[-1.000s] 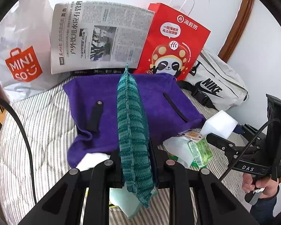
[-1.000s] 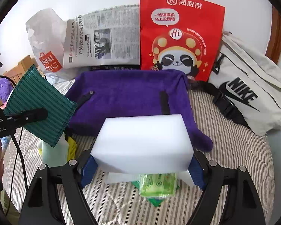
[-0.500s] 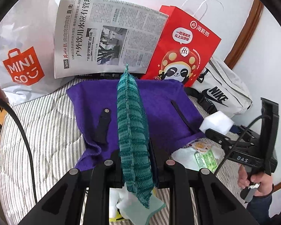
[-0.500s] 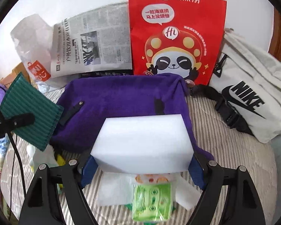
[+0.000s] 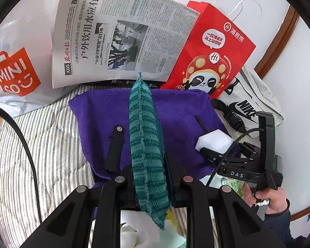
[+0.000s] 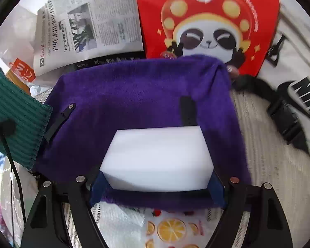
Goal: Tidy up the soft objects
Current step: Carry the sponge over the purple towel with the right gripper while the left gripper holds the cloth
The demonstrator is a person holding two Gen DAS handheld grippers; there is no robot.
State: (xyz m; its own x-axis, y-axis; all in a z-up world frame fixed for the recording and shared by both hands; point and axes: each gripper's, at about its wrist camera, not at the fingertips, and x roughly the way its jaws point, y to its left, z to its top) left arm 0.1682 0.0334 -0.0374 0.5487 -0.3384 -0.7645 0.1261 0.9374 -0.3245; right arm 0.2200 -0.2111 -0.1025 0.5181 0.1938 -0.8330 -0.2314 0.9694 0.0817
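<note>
The right tongs (image 6: pixel 157 184) stand wide but full — their blue pads clamp the two ends of a white sponge block (image 6: pixel 158 159), which hangs low over the near half of the purple bag (image 6: pixel 134 95) on the bed. The left tongs (image 5: pixel 148 177) are pressed nearly together, pinching a green knitted cloth (image 5: pixel 146 144) that stands on edge above the same bag.

The step in hand looks like delivering both soft items to the purple bag. To do it well, the person would lower the sponge until it rests on the fabric before spreading the tongs, so the light block does not bounce off toward the striped bedding (image 5: pixel 51 144). The cloth is limp; laying it down flat beside the sponge, not on top, would keep the pile tidy. Releasing one item at a time avoids the two tools (image 5: pixel 237 165) crowding each other.

Around the bag stand a newspaper (image 5: pixel 117 39), a red paper bag (image 5: pixel 208 57), a white plastic bag (image 5: pixel 16 72) and a white shoulder bag (image 6: pixel 295 86). Nearer the tongs lie tissues and a fruit-printed packet (image 6: pixel 169 229) — loose clutter that a dropped sponge could land among. A black cable (image 5: pixel 24 144) trails across the bedding at the left.
</note>
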